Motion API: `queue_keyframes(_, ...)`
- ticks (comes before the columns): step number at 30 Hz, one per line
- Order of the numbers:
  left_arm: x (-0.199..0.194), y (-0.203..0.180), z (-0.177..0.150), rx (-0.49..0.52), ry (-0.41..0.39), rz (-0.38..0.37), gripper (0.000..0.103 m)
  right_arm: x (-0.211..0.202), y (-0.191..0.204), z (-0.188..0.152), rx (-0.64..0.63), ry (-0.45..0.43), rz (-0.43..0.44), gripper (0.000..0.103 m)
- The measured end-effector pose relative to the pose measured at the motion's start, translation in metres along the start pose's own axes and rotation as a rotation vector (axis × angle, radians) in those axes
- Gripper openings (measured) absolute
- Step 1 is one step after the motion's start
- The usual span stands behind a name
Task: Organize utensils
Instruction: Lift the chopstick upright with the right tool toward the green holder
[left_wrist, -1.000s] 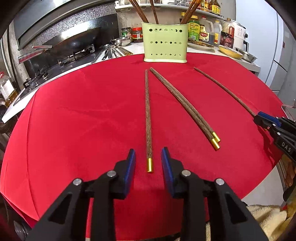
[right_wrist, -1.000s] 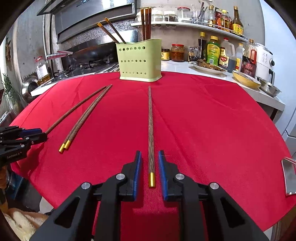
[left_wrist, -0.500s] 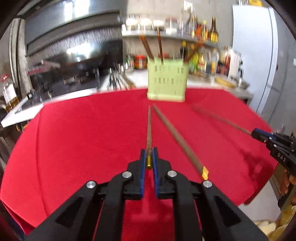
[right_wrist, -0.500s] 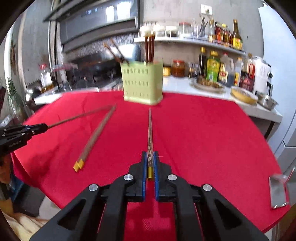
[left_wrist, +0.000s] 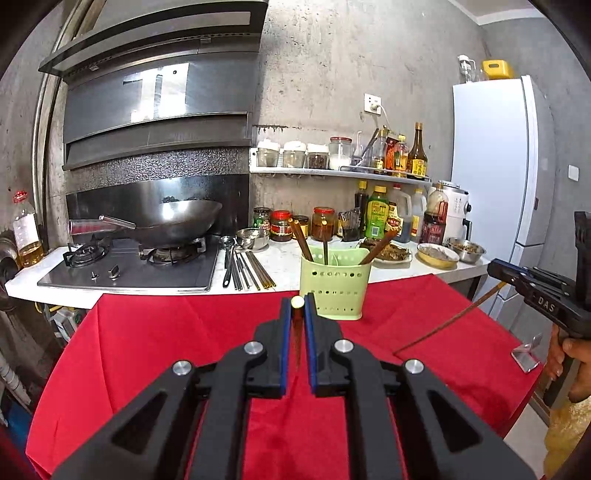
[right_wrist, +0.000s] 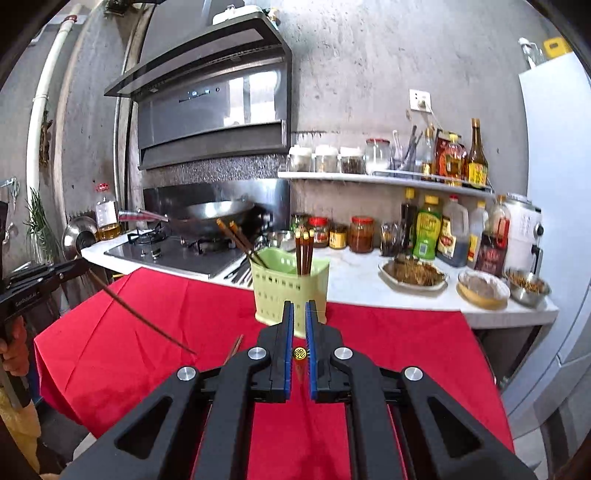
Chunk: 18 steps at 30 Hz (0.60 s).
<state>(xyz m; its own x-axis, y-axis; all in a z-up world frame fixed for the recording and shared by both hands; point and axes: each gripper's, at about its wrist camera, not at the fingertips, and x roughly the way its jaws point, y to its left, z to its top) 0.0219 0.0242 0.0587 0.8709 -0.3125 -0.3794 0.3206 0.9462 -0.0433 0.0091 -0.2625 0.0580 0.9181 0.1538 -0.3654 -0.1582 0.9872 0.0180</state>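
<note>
My left gripper (left_wrist: 297, 301) is shut on the gold-capped end of a brown wooden chopstick (left_wrist: 296, 332), which hangs down between the blue pads above the red tablecloth (left_wrist: 147, 350). My right gripper (right_wrist: 300, 306) is shut the same way on a second chopstick (right_wrist: 299, 353). Each view shows the other gripper at its edge: the right gripper (left_wrist: 493, 266) with its chopstick (left_wrist: 443, 321) slanting down to the cloth, and the left gripper (right_wrist: 83, 264) with its chopstick (right_wrist: 147, 321) likewise. The green perforated holder (left_wrist: 334, 291) (right_wrist: 290, 284) stands straight ahead at the table's far edge with several chopsticks in it.
More chopsticks (right_wrist: 236, 345) lie on the cloth left of my right gripper. Behind the table runs a counter with a wok on the stove (left_wrist: 177, 221), metal utensils (left_wrist: 243, 273), jars, bottles and food dishes (right_wrist: 413, 275). A fridge (left_wrist: 491, 177) stands at the right.
Both grippers closed on the gold ends of their chopsticks and rose, lifting them off the cloth. Both views tilted up from the table toward the counter and wall.
</note>
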Motion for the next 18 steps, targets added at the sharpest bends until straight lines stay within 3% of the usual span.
queue_keyframes(6,0.006,0.008,0.021,0.004,0.046,-0.022,0.007,0.019,-0.008,0.022,0.01,0.011,0.011,0.007)
queue_keyframes(12,0.014,0.009,0.02,0.036,0.087,-0.001,0.007,0.028,-0.007,0.028,0.006,0.0,-0.003,0.007)
queue_keyframes(18,0.02,0.006,0.02,0.038,0.073,-0.011,0.007,0.03,-0.006,0.029,-0.006,-0.007,-0.009,0.007)
